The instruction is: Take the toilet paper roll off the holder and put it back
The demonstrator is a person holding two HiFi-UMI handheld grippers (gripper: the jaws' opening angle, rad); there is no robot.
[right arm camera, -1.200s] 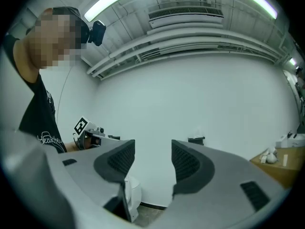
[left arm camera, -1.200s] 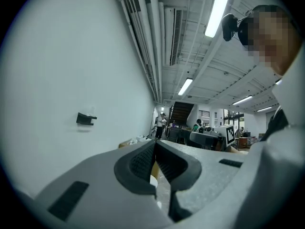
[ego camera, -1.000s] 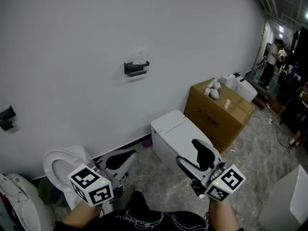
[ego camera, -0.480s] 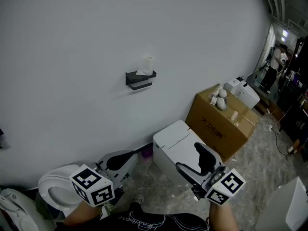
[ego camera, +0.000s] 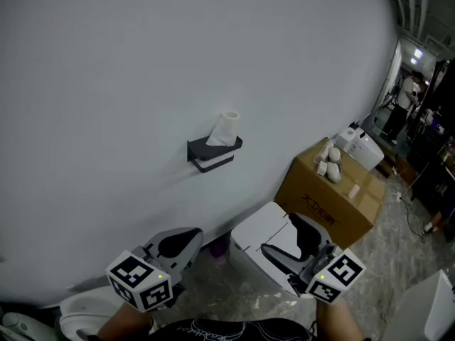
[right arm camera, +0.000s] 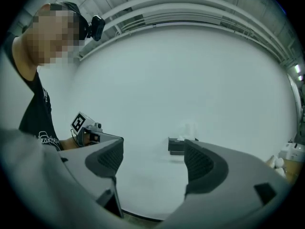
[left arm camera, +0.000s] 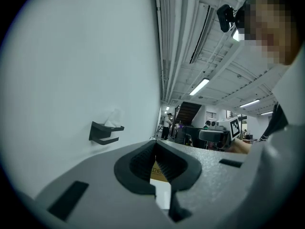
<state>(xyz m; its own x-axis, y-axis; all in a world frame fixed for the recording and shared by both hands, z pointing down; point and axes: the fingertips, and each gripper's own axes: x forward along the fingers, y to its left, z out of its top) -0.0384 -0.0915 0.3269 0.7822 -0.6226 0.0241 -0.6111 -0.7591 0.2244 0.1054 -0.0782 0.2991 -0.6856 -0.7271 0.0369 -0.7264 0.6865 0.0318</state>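
Note:
A white toilet paper roll [ego camera: 227,128] stands upright on a black wall holder [ego camera: 213,151] fixed to the pale wall. Both grippers are low in the head view, well short of the holder. My left gripper [ego camera: 174,244] is shut with nothing in it; its view shows the jaws closed together [left arm camera: 155,154] and the holder [left arm camera: 105,132] far off to the left. My right gripper [ego camera: 291,244] is open wide and empty. In the right gripper view the holder [right arm camera: 176,145] and the faint roll [right arm camera: 188,129] show between the spread jaws [right arm camera: 152,159], still distant.
A white toilet [ego camera: 266,244] stands against the wall below the holder, with a brown cardboard box [ego camera: 330,190] to its right. Another toilet bowl [ego camera: 85,315] sits at lower left. A white appliance [ego camera: 362,144] and cluttered equipment lie at far right.
The head view has tilted upward, so the holder and roll sit lower and nearer the centre. Both grippers stay low; the left one has shifted slightly right.

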